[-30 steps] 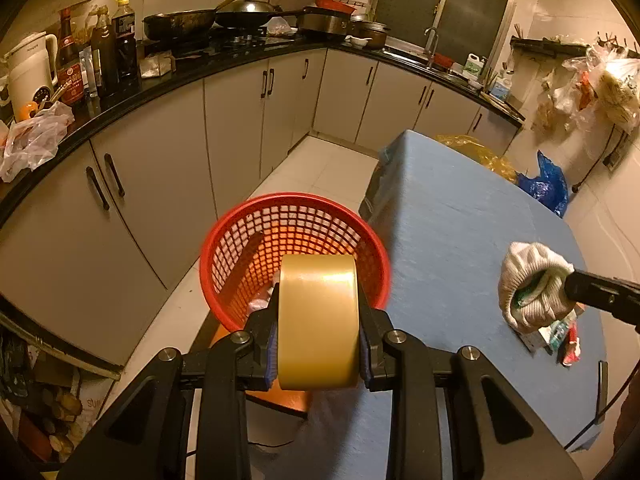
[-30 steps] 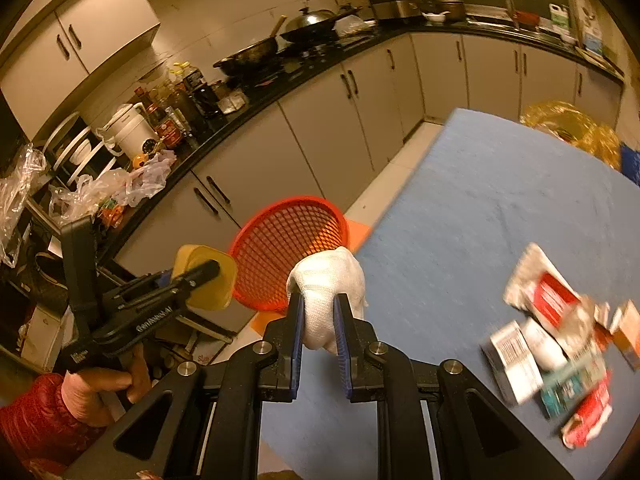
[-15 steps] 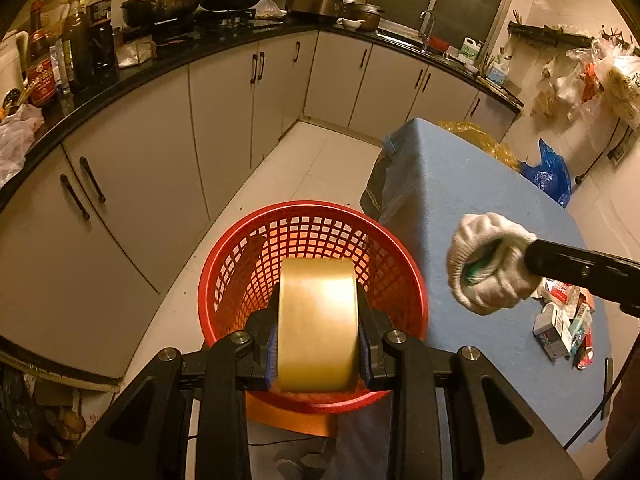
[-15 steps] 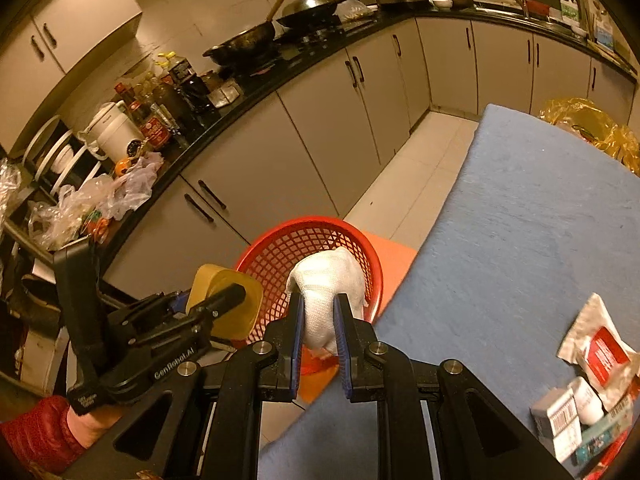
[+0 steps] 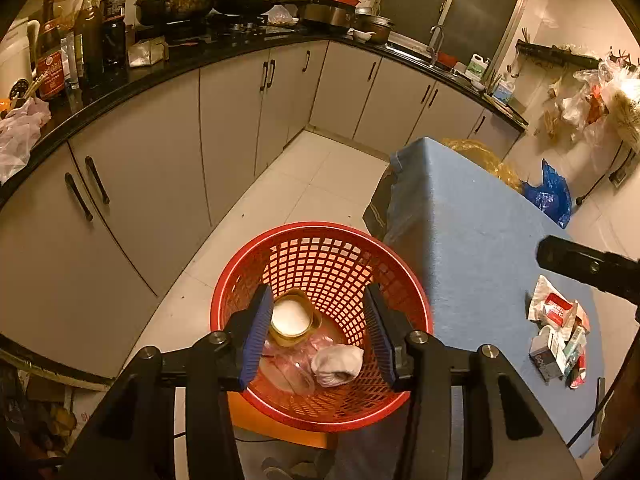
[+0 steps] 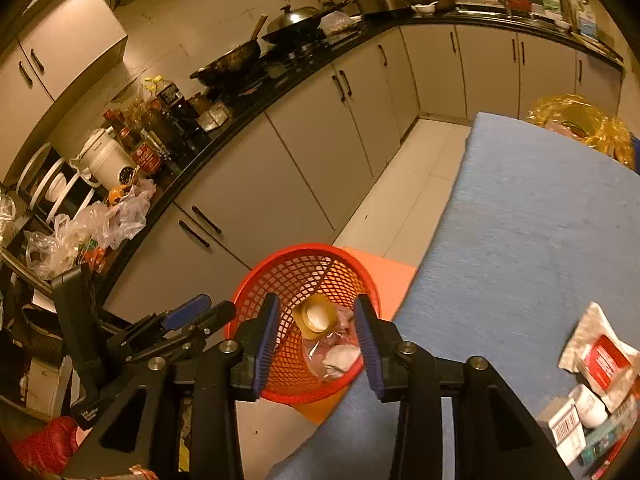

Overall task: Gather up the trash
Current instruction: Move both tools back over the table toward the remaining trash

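A red mesh basket (image 5: 320, 236) stands on the floor beside the blue table; it also shows in the right wrist view (image 6: 304, 252). Inside lie a yellow tape roll (image 5: 291, 318), a white glove (image 5: 338, 362) and clear plastic; the roll (image 6: 316, 316) and glove (image 6: 340, 356) also show in the right wrist view. My left gripper (image 5: 318, 338) is open and empty above the basket. My right gripper (image 6: 318, 346) is open and empty above it too. A pile of wrappers and small boxes (image 5: 560, 340) lies on the table.
The blue-clothed table (image 5: 480, 240) fills the right side. Kitchen cabinets (image 5: 140, 168) with a black counter, bottles (image 5: 88, 36) and pans line the left and back. An orange stool (image 6: 384, 276) sits under the basket. White tiled floor (image 5: 312, 176) lies between.
Both grippers have opened over the basket. The tape roll dropped from the left one and the white glove from the right one; both now lie inside the basket.
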A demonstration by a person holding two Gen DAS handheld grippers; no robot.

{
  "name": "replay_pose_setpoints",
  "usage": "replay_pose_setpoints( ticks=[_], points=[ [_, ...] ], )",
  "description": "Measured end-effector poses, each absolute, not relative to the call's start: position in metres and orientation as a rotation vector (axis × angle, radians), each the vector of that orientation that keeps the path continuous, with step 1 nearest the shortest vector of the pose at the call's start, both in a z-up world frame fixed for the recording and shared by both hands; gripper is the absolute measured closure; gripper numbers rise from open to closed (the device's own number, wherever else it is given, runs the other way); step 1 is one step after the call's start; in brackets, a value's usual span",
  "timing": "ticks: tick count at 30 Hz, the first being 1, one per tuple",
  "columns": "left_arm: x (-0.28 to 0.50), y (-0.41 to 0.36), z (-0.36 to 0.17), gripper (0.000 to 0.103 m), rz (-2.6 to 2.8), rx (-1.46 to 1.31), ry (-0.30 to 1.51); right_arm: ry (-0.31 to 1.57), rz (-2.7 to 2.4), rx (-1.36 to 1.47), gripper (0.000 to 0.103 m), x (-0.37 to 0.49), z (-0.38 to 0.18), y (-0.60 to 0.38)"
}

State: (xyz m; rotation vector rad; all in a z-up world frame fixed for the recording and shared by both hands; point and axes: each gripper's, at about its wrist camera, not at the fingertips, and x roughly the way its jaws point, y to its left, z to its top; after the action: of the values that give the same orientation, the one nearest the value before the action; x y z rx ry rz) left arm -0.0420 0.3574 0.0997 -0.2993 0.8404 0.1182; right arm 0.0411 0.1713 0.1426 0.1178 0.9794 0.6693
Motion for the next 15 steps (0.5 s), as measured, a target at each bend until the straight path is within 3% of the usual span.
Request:
replay_pose_setpoints(
  ticks=[15],
  points=[
    [-0.053,0.255,0.104,0.052,-0.034,-0.216,0.884,1.018,0.540,0.185,0.051,-0.012,0.124,0.055]
  ],
)
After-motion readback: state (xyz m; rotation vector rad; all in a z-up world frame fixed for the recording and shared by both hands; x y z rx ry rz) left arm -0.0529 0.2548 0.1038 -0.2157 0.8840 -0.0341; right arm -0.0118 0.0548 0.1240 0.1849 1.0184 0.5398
